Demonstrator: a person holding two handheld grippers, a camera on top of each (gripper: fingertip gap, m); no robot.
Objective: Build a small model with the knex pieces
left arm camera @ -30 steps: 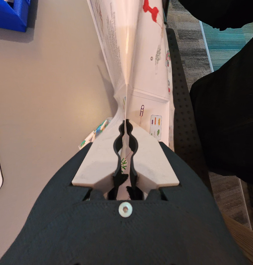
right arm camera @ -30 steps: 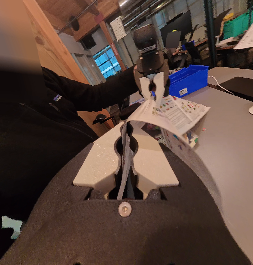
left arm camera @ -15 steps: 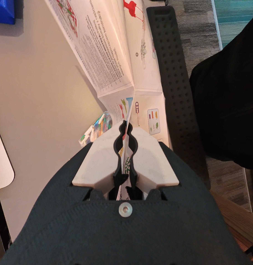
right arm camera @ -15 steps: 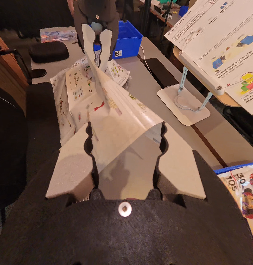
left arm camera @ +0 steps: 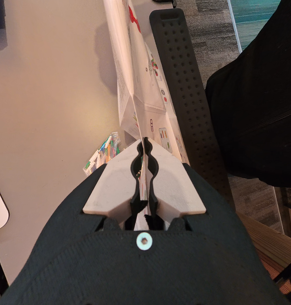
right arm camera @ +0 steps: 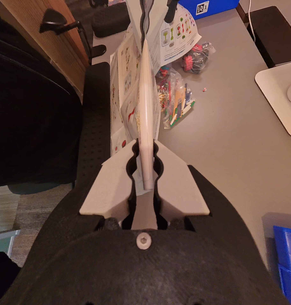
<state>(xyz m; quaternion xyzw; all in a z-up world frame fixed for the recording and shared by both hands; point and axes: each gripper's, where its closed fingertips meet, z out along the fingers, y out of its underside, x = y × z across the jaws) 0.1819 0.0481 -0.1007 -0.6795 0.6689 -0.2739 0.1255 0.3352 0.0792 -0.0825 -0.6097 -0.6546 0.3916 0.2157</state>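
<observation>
**Both claws at one folded sheet**

My left claw (left arm camera: 144, 140) is clenched on a printed instruction sheet (left arm camera: 125, 54), its two pale fingers (left arm camera: 118, 178) pressed together with the paper's edge pinched between the wavy black pads. The sheet rises edge-on away from the tips, folded along a crease, and runs above the near rim of the grey counter (left arm camera: 47, 92).

My right claw (right arm camera: 145, 142) stands around the other end of the same sheet (right arm camera: 146, 102). Here the folded edge sits in the gap between the fingers (right arm camera: 177, 186), and daylight shows on either side of it, so the jaws stand slightly apart and I cannot tell whether they grip the paper. At the top of this view the left claw (right arm camera: 145, 35) shows, closed on the far end.

Under the raised part, the rest of the sheet lies spread on the counter (right arm camera: 224, 132). Just beside it sits a clear bag of coloured sticks (right arm camera: 177, 105), and farther off a bag of red and black wheels (right arm camera: 196, 58). A white stand base (right arm camera: 277, 95) lies to the right. A black perforated chair arm (left arm camera: 187, 92) lies along the counter's edge.
</observation>
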